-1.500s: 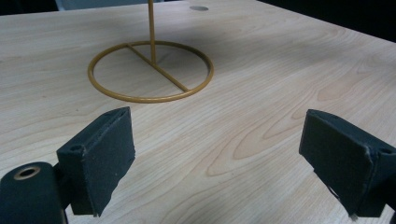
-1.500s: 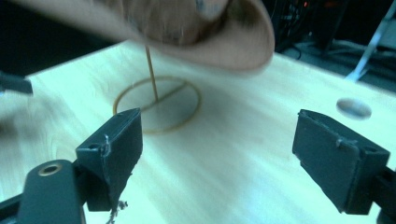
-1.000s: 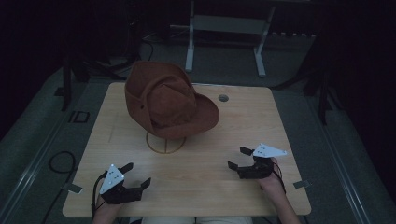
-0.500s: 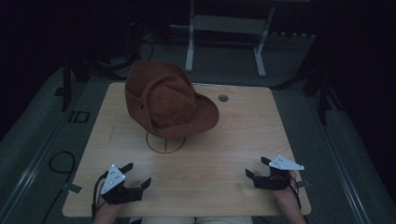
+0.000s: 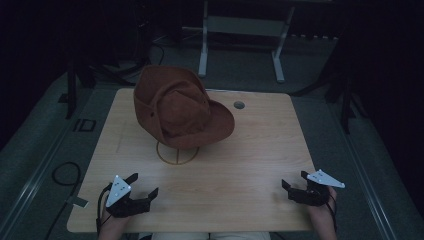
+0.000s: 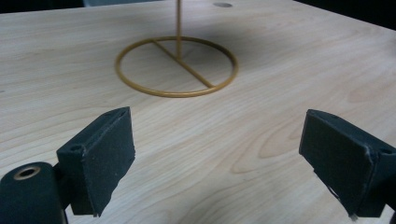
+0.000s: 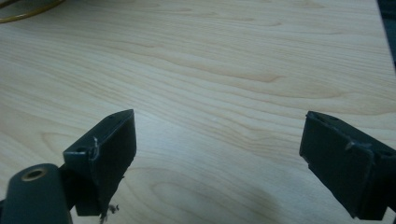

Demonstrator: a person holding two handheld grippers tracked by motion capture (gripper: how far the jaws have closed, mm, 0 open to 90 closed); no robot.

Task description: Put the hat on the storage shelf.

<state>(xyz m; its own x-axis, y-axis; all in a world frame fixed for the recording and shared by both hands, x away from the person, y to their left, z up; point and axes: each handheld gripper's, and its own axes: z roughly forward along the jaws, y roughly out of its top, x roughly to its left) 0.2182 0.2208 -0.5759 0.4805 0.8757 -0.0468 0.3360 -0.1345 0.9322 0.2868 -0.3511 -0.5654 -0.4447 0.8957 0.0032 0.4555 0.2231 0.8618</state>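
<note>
A brown brimmed hat [image 5: 180,110] rests tilted on a thin gold wire stand [image 5: 177,152] near the middle of the wooden table [image 5: 240,165]. The stand's ring base [image 6: 176,66] and upright rod lie ahead in the left gripper view. My left gripper [image 5: 144,186] sits at the front left of the table, open and holding nothing, its jaws wide apart [image 6: 217,163]. At the front right, my right gripper [image 5: 293,181] is likewise open with bare wood between its jaws [image 7: 219,163]. Both stand well short of the hat.
A round cable hole [image 5: 239,105] sits near the table's far right. Beyond the table stands a metal frame with two legs [image 5: 240,45] on grey floor. A cable loop [image 5: 65,175] lies on the floor at left. The surroundings are dark.
My right gripper has moved back and to the right, toward the table's front right corner. The left gripper and the hat have stayed put.
</note>
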